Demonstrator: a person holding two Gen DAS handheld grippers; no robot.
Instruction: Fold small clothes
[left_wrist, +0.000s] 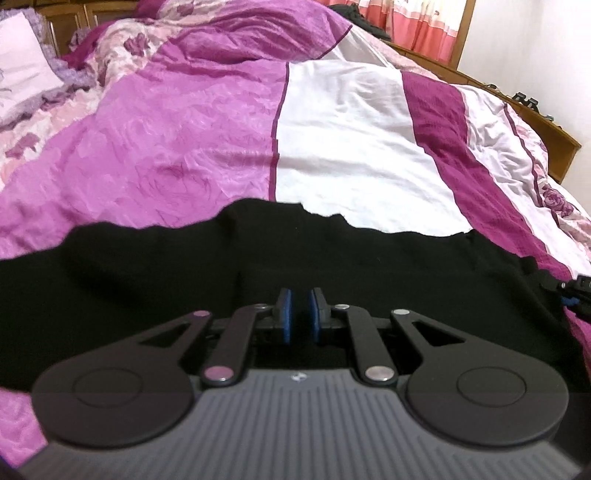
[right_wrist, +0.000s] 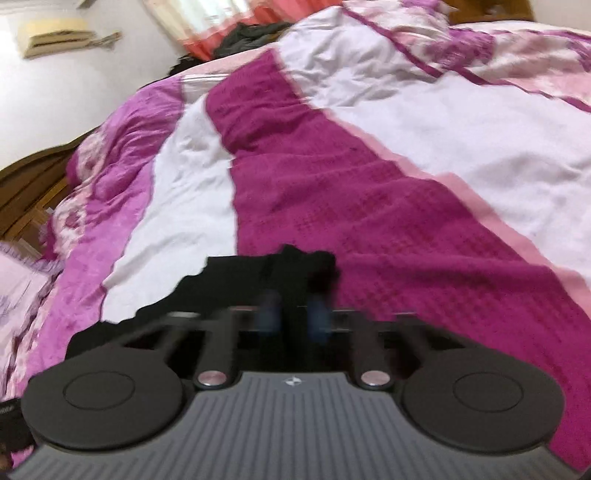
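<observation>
Black cloth (left_wrist: 332, 266) lies spread on the bed (left_wrist: 166, 147), under both tongs. Left tongs (left_wrist: 300, 315) hover over it, pads a narrow gap apart, holding nothing I can see. Right tongs (right_wrist: 291, 314) are at its crumpled edge (right_wrist: 295, 258); blur hides whether they pinch it. Likely an early fold: next needs a firm edge grip. What garment it is stays unclear

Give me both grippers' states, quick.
Left gripper: nearly closed, small gap, over the black fabric garment; grip cannot be told.
Right gripper: blurred; cannot be told.
</observation>
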